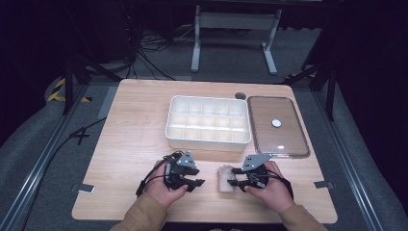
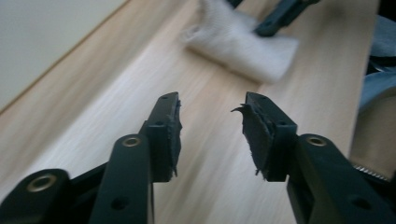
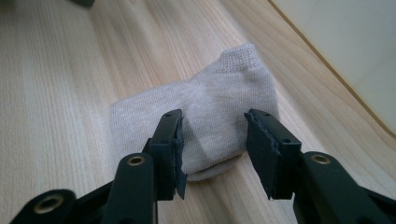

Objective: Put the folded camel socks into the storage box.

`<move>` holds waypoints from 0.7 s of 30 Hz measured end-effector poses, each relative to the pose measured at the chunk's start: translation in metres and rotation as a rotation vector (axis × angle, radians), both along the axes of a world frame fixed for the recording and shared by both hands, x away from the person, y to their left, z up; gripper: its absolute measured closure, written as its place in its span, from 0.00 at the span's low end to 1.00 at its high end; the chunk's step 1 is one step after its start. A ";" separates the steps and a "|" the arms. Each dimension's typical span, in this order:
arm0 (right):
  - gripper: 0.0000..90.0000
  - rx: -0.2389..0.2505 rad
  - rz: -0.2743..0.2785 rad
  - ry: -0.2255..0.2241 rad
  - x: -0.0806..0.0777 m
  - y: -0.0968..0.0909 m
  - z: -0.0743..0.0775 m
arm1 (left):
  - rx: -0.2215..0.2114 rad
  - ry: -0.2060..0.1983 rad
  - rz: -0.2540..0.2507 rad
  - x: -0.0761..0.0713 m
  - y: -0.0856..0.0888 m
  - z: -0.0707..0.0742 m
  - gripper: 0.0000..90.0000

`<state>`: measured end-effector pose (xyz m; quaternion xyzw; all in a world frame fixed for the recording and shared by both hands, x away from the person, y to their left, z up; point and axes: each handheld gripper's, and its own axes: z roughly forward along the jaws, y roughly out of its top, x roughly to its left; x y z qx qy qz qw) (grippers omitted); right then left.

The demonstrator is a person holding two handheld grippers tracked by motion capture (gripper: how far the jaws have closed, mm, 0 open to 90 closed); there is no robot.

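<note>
A small beige folded sock (image 1: 224, 179) lies on the wooden table (image 1: 134, 125) near its front edge, between the person's two hands. My right gripper (image 1: 234, 177) is at the sock's right end. In the right gripper view the sock (image 3: 210, 105) lies flat, with its near end between the open jaws of the right gripper (image 3: 212, 142). My left gripper (image 1: 196, 183) is a short way left of the sock, open and holding nothing. In the left gripper view the left gripper (image 2: 212, 126) points toward the sock (image 2: 243, 44), with bare wood between its jaws.
A white tray (image 1: 208, 139) divided into several compartments stands at the table's middle, just behind the hands. A clear lid (image 1: 276, 139) with a small white disc (image 1: 276, 123) on it lies to the tray's right. The tray wall (image 3: 350, 46) shows close by in the right gripper view.
</note>
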<state>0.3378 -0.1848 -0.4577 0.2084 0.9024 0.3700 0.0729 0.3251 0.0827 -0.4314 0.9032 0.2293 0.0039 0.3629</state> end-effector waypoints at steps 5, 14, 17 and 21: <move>0.65 0.006 -0.031 -0.006 -0.006 0.000 -0.002 | -0.036 -0.001 -0.064 -0.005 -0.030 -0.003 0.74; 0.69 0.018 -0.055 0.000 -0.010 0.000 -0.002 | 0.040 0.000 -0.129 -0.005 -0.064 -0.019 0.93; 0.69 0.032 -0.063 0.011 -0.010 -0.002 -0.002 | 0.054 0.025 -0.125 -0.003 -0.065 -0.022 1.00; 0.69 0.043 -0.070 0.017 -0.012 -0.002 -0.001 | 0.052 0.059 -0.111 0.000 -0.064 -0.025 1.00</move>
